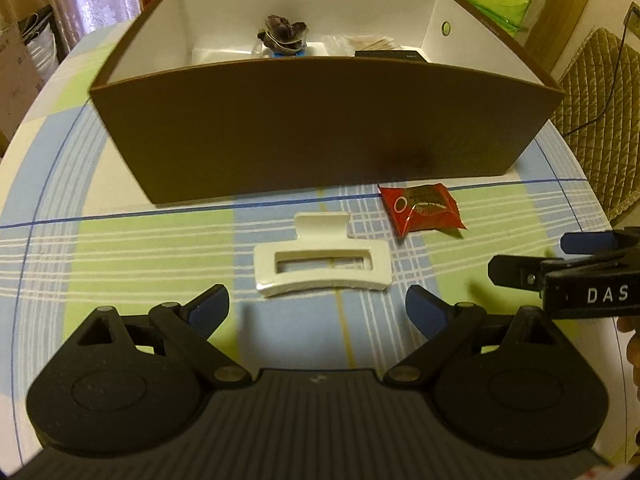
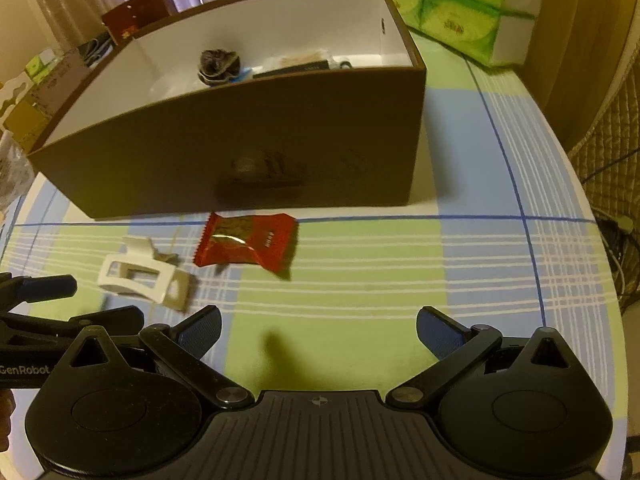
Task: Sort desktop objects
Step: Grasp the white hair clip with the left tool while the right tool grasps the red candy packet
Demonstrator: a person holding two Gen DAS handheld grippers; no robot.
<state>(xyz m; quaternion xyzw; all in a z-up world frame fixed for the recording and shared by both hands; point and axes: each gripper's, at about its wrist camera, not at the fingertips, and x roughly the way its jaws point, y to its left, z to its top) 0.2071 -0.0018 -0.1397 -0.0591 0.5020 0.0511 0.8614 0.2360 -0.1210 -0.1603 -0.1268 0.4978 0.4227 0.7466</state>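
Observation:
A white hair claw clip [image 1: 322, 264] lies on the checked tablecloth just ahead of my open left gripper [image 1: 318, 312], nothing between its fingers. Behind and right of it lies a red snack packet [image 1: 422, 209], close to the brown box [image 1: 320, 132]. In the right wrist view the packet [image 2: 248, 245] lies ahead and left of my open, empty right gripper [image 2: 318, 334], with the clip [image 2: 138, 276] further left. The box [image 2: 248, 152] holds a dark scrunchie [image 2: 218, 65] and other items. The right gripper's fingers [image 1: 516, 270] show at the left view's right edge.
Green tissue packs [image 2: 460, 4] stand behind the box on the right. A woven chair back [image 1: 600, 100] sits past the table's right edge. Cardboard boxes and clutter [image 2: 36, 92] lie off the left side. Bare tablecloth [image 2: 400, 272] spreads ahead of the right gripper.

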